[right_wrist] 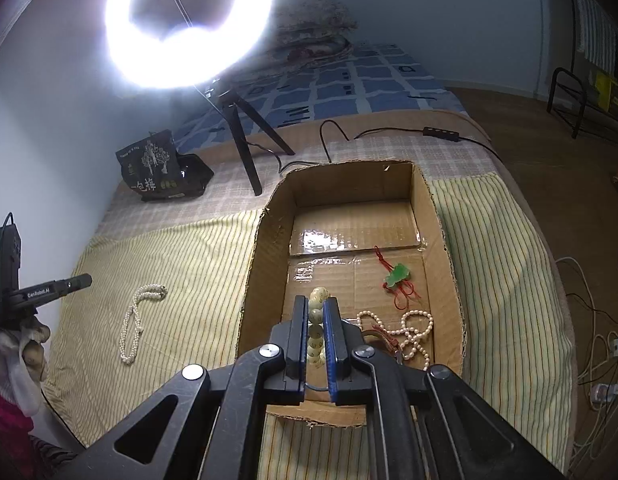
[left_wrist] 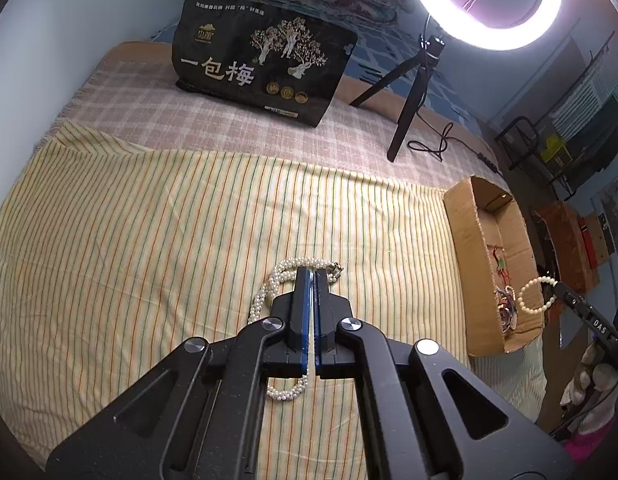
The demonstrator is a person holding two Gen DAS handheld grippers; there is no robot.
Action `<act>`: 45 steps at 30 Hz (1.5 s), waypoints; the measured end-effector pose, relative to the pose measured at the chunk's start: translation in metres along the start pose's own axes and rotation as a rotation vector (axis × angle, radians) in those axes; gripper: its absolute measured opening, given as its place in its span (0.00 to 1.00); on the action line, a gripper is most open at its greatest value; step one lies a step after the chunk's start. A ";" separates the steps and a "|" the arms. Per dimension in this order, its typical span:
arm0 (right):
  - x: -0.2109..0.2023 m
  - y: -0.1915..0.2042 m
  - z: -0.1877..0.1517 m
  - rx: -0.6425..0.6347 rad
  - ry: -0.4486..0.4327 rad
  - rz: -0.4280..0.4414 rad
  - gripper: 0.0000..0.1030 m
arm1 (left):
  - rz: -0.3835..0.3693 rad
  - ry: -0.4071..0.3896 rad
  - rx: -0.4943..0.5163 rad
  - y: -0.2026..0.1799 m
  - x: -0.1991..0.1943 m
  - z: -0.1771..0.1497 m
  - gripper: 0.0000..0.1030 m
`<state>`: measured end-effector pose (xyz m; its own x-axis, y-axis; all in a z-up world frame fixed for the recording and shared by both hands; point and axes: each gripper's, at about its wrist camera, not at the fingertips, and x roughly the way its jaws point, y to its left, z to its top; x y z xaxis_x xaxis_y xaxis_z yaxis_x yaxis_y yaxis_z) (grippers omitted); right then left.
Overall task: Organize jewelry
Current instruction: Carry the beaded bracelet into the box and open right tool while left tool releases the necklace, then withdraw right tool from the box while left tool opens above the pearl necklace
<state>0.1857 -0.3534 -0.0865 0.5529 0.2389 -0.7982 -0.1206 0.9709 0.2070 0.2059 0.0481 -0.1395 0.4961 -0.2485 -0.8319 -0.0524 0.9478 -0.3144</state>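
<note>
two claws were in view, one per hand. the left claw had its fingers pressed together with only a thin slit between the blue pads, and whether any bead was caught there could not be told. it hung over the one pearl necklace left on the striped sheet; the strand curled around the claw, its far loop just past the fingertips and its near end showing under the claw's body. from the right wrist view the same pearl necklace lay stretched out on the sheet, left of the box and well apart from it.

the right claw was clamped on one bead bracelet, the pale beads stacked in a line between the pads, held above the near end of the one cardboard box. inside the box lay three pieces: a green pendant on red cord toward the right wall, a pearl strand at the near right, and a dark piece partly hidden by the claw.

the far half of the box floor was bare. the sheet had open room left of the necklace. one ring light on a tripod and one black snack bag stood at the far side of the bed, apart from the work.
</note>
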 end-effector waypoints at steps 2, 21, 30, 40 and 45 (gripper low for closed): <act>0.001 0.001 0.000 0.000 -0.001 -0.002 0.05 | 0.005 0.005 0.003 0.000 0.001 -0.001 0.00; -0.002 0.054 -0.014 -0.132 0.002 0.056 0.31 | 0.003 0.052 0.070 0.001 0.012 -0.019 0.09; -0.005 0.088 -0.029 -0.184 0.014 0.141 0.51 | -0.004 0.084 0.085 -0.004 0.020 -0.024 0.09; 0.019 0.109 -0.067 -0.208 0.127 0.183 0.52 | -0.012 0.132 0.043 0.006 0.032 -0.028 0.09; 0.036 0.119 -0.091 -0.264 0.173 0.152 0.52 | -0.024 0.135 0.020 0.012 0.033 -0.027 0.09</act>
<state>0.1163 -0.2274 -0.1419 0.3669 0.3587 -0.8583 -0.4128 0.8897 0.1953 0.1980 0.0461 -0.1832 0.3756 -0.2944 -0.8788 -0.0241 0.9448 -0.3268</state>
